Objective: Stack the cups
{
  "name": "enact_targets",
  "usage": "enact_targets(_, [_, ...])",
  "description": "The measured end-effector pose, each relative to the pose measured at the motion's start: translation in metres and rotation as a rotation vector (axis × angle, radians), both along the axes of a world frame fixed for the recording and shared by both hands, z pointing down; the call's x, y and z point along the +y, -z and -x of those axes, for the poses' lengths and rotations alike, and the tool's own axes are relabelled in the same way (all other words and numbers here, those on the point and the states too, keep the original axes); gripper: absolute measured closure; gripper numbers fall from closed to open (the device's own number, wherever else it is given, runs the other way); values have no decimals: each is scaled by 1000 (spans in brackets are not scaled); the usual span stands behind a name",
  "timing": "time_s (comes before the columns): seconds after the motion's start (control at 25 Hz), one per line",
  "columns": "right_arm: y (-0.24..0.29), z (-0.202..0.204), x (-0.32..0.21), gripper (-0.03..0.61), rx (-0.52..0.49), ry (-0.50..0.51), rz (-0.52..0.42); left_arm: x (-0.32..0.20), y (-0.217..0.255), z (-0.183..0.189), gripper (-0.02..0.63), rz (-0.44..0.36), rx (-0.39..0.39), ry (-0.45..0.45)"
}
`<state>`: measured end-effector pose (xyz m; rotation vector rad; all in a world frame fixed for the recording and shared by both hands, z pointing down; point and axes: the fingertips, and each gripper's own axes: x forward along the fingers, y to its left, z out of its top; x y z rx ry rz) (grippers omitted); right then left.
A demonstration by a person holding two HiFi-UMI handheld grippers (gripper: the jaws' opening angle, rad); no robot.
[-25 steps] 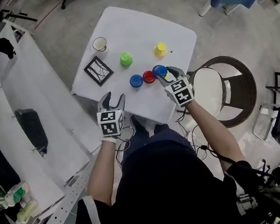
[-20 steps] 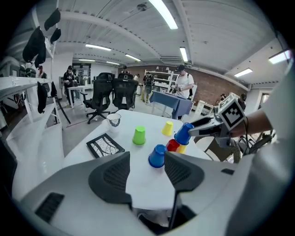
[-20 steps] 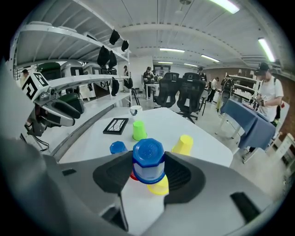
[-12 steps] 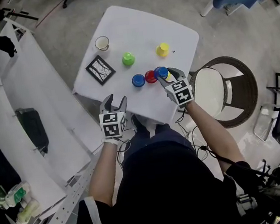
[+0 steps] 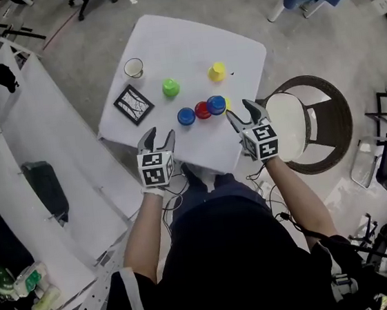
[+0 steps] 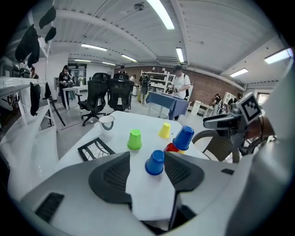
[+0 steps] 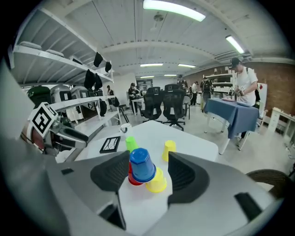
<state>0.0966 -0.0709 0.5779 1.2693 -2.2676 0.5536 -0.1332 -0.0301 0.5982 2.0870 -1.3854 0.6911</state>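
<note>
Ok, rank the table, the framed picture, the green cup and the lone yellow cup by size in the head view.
1. table
2. framed picture
3. green cup and lone yellow cup, which look alike

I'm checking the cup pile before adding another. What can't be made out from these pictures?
Head view: the lower yellow cup, nearly all covered by the raised blue cup.
Left gripper view: the red cup, mostly behind that blue cup.
Black tile: pattern too small in every view.
Clear cup: contents too small to tell.

The blue cup (image 7: 142, 166) looks smooth, slightly glossy plastic; the white table (image 5: 188, 47) is matt and smooth.
</note>
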Motion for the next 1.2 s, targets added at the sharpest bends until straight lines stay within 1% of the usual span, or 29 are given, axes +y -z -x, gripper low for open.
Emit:
enact_targets(0.16, [31,-13,0,331,-55,-70,-50,-26,-4,2,382,-21,-19,-16])
enact_targets(0.32, [50,-28,8,341,-112,-156,-51,-55,-11,1,382,-29,-45,-49])
enact_targets(0.4, [55,-38,10,342,-115,-198,-59,-72,-15,0,382,-49,-65,-69])
enact_targets(0.48, [56,-45,12,344,-110,-223,-62,-89,-23,0,382,-74,-96,-92])
enact_targets(0.56, [55,-50,13,345,-102,-243,-61,-104,-33,1,382,-83,-119,-108])
enact_targets(0.64, [56,-54,14,345,-97,-263,-57,-117,-44,1,382,-75,-147,-133])
enact_targets(0.72, [56,-57,16,347,-93,-277,-52,-128,-57,0,380,-47,-178,-161])
enact_targets(0.76, [55,-59,16,347,-91,-283,-49,-133,-62,-2,380,-32,-173,-167])
enact_targets(0.92, [52,-63,18,347,-78,-297,-35,-152,-77,-12,377,21,-104,-150])
enact_targets(1.04, [49,-64,18,347,-76,-312,-25,-161,-85,-19,365,39,-106,-167])
enact_targets(1.2, [48,-70,20,348,-69,-332,-17,-169,-93,-30,357,41,-121,-198])
